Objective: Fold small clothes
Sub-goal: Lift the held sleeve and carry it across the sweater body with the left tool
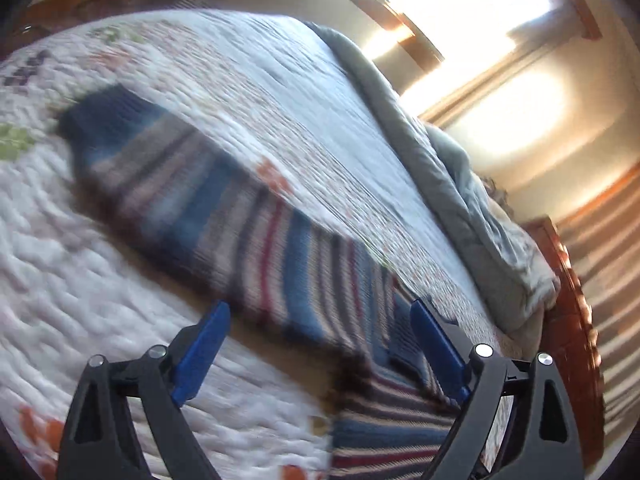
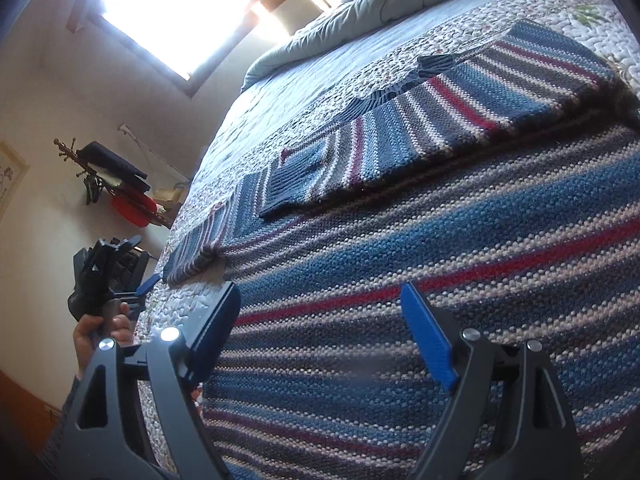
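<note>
Sweater (image 2: 440, 208), a striped knit, lies flat on the quilted bed (image 1: 100, 280), one side already folded in. I judge it soft, floppy, fairly weighty; I'd pinch a hem corner. Left tool (image 1: 320, 344) and right tool (image 2: 320, 332) both gape, holding nothing.

The left wrist view is motion-blurred: the sweater (image 1: 224, 200) stripes smear and the quilt (image 1: 80, 280) pattern cannot be read. The sweater's near end runs off the bottom edge. In the right wrist view it is cut off right and below. The wall picture (image 2: 10, 184) is clipped.
</note>
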Demonstrator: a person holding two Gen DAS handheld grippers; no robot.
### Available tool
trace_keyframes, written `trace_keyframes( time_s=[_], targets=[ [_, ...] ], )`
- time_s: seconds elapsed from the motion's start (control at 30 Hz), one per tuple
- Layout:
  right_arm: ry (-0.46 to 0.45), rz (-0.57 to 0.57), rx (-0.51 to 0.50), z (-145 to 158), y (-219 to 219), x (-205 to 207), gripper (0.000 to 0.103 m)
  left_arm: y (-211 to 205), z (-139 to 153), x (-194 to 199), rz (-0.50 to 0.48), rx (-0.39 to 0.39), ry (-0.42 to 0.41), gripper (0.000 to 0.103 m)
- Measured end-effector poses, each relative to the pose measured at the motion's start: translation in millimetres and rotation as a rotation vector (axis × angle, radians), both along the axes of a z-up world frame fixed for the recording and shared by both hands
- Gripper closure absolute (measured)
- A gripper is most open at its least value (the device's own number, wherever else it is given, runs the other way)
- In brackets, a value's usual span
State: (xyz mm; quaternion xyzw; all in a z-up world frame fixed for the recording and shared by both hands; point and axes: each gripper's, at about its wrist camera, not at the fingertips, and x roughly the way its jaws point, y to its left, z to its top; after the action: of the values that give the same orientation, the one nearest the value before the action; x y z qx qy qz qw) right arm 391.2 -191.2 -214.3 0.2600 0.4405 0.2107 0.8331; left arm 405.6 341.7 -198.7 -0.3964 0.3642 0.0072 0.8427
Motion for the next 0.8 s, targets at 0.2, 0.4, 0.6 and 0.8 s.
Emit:
trace_keyframes(
  time_s=[0.2, 0.4, 0.6, 0.8],
  targets=[
    [-0.002, 0.019, -0.043, -8.0, 12.2, 2.1, 0.021, 113.9, -20.7, -9.1, 0.205, -0.067, 0.027, 0.011],
    [-0.03, 0.028, -0.075, -12.9, 20.4, 2.9, 0.021, 163.8, -51.7, 11.3, 0.275, -0.091, 0.059, 0.011],
    [-0.026, 0.026, -0.088, -19.2, 24.5, 5.8, 0.021, 178.3, -75.9, 38.5, 0.266, -0.035, 0.082, 0.011],
    [-0.029, 0.043, -0.108, -22.1, 32.9, 6.8, 0.02, 181.4, -78.6, 51.2, 0.263, 0.011, 0.075, 0.012]
  ],
)
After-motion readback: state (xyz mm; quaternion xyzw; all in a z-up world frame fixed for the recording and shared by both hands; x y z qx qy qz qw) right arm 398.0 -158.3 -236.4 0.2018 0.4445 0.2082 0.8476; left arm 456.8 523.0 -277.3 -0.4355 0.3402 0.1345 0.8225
